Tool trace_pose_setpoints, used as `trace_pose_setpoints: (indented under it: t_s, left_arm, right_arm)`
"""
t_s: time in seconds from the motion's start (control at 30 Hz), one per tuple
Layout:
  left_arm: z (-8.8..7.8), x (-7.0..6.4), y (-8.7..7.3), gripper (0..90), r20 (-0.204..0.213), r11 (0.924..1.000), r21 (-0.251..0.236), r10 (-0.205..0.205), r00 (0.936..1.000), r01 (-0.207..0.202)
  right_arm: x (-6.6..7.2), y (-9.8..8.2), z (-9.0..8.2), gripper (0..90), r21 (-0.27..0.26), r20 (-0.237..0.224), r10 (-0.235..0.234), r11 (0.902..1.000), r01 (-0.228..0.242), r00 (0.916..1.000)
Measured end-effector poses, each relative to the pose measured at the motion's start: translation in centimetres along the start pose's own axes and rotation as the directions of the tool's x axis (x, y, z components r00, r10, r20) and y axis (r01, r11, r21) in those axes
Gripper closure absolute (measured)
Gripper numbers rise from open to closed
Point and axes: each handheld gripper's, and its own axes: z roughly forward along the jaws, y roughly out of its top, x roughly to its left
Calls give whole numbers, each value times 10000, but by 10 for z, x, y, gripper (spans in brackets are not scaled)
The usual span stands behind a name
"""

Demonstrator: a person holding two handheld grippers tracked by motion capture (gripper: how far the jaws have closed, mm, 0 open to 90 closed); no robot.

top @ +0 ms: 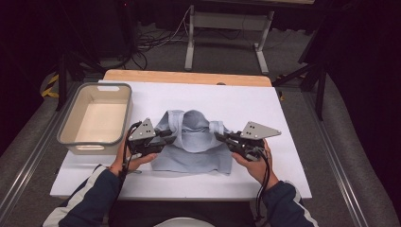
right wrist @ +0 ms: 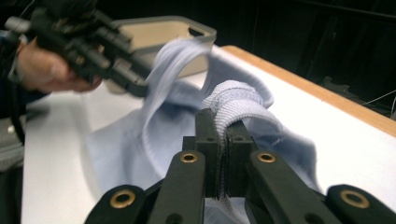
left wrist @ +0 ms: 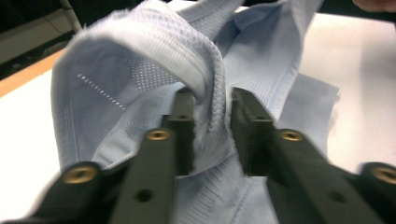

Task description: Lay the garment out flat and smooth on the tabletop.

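the pale blue garment [top: 191, 142] lay mid-table, the bin [top: 96, 118] at its nine o'clock; the right gripper [right wrist: 222, 140] was clamped on a ribbed edge while the left gripper [left wrist: 211, 126] stood slack around its fold — that side could slip out, and motion blur hid whether the pads touched.

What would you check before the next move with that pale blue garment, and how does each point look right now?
1. Right gripper clamped on the garment hem: ok.
2. Left gripper gripping cloth: not ok; jaws apart, fabric loose between them.
3. Garment lying flat: not ok; its upper part is lifted and bunched.
4. Garment within the white table: ok.
5. Bin free for use: ok, nothing inside.
6. Neatness of the fold underneath: cannot tell.
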Motion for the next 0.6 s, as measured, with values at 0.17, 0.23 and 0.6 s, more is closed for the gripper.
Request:
trace_pose_setpoints:
  t_s: [0.17, 0.23, 0.6]
  left_arm:
    - [3, 13, 5, 439, 143, 9984, -121, -556, 9983, 558]
    - [5, 21, 8, 400, 123, 9960, -133, -879, 9961, 880]
    - [26, 39, 28, 340, 1419, 9817, -304, -1818, 9730, 1879]
  right_arm:
    - [9, -8, -2, 875, 370, -169, -217, 9991, 223, 9996]
    - [10, -9, -2, 875, 413, -208, -221, 9989, 230, 9995]
    - [18, -15, -8, 875, 826, -79, -594, 9948, 599, 9982]
